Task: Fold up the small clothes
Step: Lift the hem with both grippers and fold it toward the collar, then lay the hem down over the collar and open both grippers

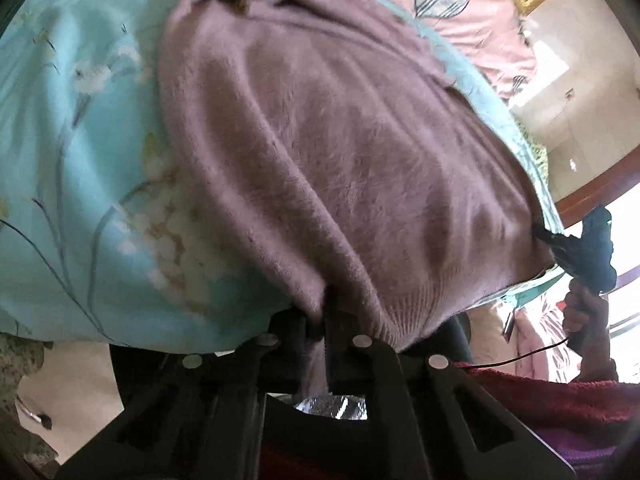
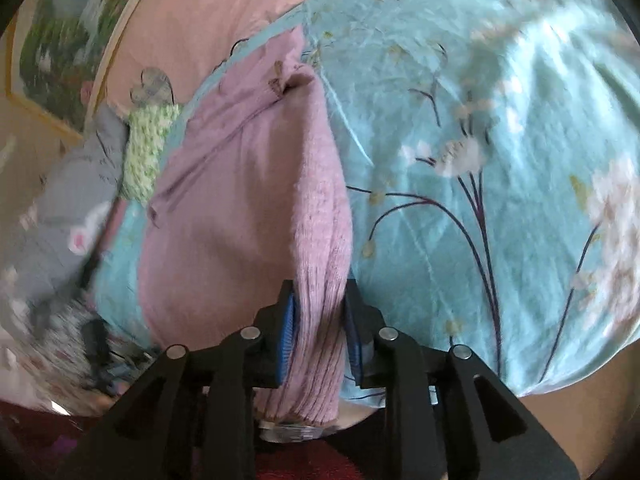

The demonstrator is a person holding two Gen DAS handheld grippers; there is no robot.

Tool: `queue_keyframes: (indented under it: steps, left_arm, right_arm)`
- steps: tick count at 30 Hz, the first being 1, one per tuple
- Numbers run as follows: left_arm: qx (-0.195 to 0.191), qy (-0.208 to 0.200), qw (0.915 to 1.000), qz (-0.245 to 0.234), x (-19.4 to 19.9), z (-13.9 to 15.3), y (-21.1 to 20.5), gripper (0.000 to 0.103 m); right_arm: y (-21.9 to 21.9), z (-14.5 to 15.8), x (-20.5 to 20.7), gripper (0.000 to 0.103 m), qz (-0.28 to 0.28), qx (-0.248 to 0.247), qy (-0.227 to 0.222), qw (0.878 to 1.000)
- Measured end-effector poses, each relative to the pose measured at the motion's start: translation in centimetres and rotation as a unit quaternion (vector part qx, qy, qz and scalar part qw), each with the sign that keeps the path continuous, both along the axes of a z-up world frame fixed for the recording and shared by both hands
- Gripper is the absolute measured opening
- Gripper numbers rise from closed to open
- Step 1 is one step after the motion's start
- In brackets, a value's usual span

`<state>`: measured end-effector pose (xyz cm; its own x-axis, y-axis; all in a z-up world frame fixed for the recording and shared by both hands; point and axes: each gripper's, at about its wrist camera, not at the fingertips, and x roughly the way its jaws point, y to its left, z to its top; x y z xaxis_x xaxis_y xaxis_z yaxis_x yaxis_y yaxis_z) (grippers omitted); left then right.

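A mauve knitted sweater lies spread on a light blue floral bedcover. My left gripper is shut on the sweater's ribbed hem at its near left corner. My right gripper is shut on the ribbed hem of the same sweater, which bunches between its blue pads. In the left wrist view the right gripper pinches the sweater's near right corner, held by a hand. The sweater's neck end lies far from me.
A pink sheet with heart prints lies beyond the blue cover. A grey garment and a green-white knitted piece lie at the left in the right wrist view. The bed's near edge is just below both grippers.
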<state>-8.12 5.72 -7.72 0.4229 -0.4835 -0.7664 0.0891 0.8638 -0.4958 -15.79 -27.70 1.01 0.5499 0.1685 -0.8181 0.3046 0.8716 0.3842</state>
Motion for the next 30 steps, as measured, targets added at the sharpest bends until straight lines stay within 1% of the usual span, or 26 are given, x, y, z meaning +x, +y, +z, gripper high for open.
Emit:
queue_keyframes:
  steps: [2,4,6,7,8,9,11,12,14,16,17,18,19,20,21,23,25,26,30]
  left_arm:
    - [-0.012,-0.015,0.9998,0.002,-0.5,0.6,0.8,0.005]
    - [-0.022,-0.013,0.9997,0.002,-0.6,0.5,1.4,0.005]
    - [-0.024,-0.001,0.9997,-0.001,-0.7,-0.1,1.9,0.006]
    - [-0.028,0.012,0.9995,0.000,-0.6,-0.6,2.0,0.007]
    - [-0.031,0.026,0.9992,0.000,-0.5,-1.2,2.1,0.009]
    - [-0.034,0.043,0.9985,0.000,-0.3,-1.8,1.8,0.017]
    - [-0.038,0.061,0.9974,-0.004,0.1,-2.6,1.5,0.020]
    - [-0.035,0.060,0.9976,-0.006,0.0,-2.7,1.3,0.020]
    - [-0.024,0.049,0.9984,-0.014,0.2,-2.3,0.7,0.020]
    - [-0.015,0.036,0.9990,-0.020,0.3,-1.9,0.0,0.014]
    - [-0.013,0.025,0.9993,-0.024,0.1,-1.6,-0.3,0.006]
    - [-0.009,0.016,0.9995,-0.026,0.1,-1.1,-0.7,0.005]
    - [-0.006,0.005,0.9996,-0.027,0.0,-0.6,-0.8,0.005]
    - [-0.007,-0.004,0.9996,-0.027,-0.1,-0.1,-0.7,0.005]
    - [-0.009,-0.013,0.9995,-0.026,-0.3,0.5,-0.6,0.004]
    - [-0.020,-0.032,0.9990,-0.026,-0.6,2.0,-0.1,0.004]
    - [-0.032,-0.064,0.9971,-0.024,-1.2,4.2,0.5,0.004]
    - [-0.037,-0.080,0.9958,-0.023,-1.3,5.3,0.9,0.004]
    - [-0.051,-0.128,0.9905,-0.005,-0.7,9.3,2.4,0.004]
  right_arm:
    - [-0.9,0.1,-0.7,0.009,-0.014,0.011,-0.006,1.000]
    - [-2.4,-0.3,-1.5,0.009,-0.040,0.041,-0.010,0.998]
    - [-3.1,-0.7,-1.8,0.009,-0.044,0.072,-0.013,0.996]
    - [-3.1,-0.7,-1.8,0.009,-0.043,0.077,-0.013,0.996]
    - [-3.0,-0.7,-1.8,0.011,-0.041,0.080,-0.011,0.996]
    - [-3.0,-0.7,-1.8,0.012,-0.038,0.079,-0.009,0.996]
    - [-2.6,-0.5,-1.8,0.017,-0.029,0.073,-0.005,0.997]
    - [-2.5,-0.4,-1.8,0.019,-0.025,0.071,-0.004,0.997]
    - [-1.9,-0.1,-1.9,0.030,-0.010,0.062,-0.002,0.998]
    - [-1.2,0.0,-1.7,0.034,0.007,0.043,0.006,0.999]
    - [-0.7,0.1,-1.5,0.035,0.017,0.029,0.011,0.999]
    - [-0.2,0.2,-1.3,0.034,0.028,0.008,0.016,0.999]
    - [0.2,0.3,-0.9,0.030,0.039,-0.010,0.021,0.999]
    - [0.5,0.4,-0.6,0.007,0.049,-0.023,0.027,0.998]
    - [0.4,0.5,-0.5,0.008,0.053,-0.021,0.029,0.998]
    - [-0.3,1.0,-0.7,0.008,0.051,0.020,0.003,0.998]
    - [-0.7,1.8,-0.8,0.008,0.049,0.050,-0.029,0.997]
    - [-1.0,2.5,-0.7,0.008,0.049,0.070,-0.053,0.995]
    - [-1.5,4.5,0.8,0.008,0.051,0.116,-0.119,0.985]
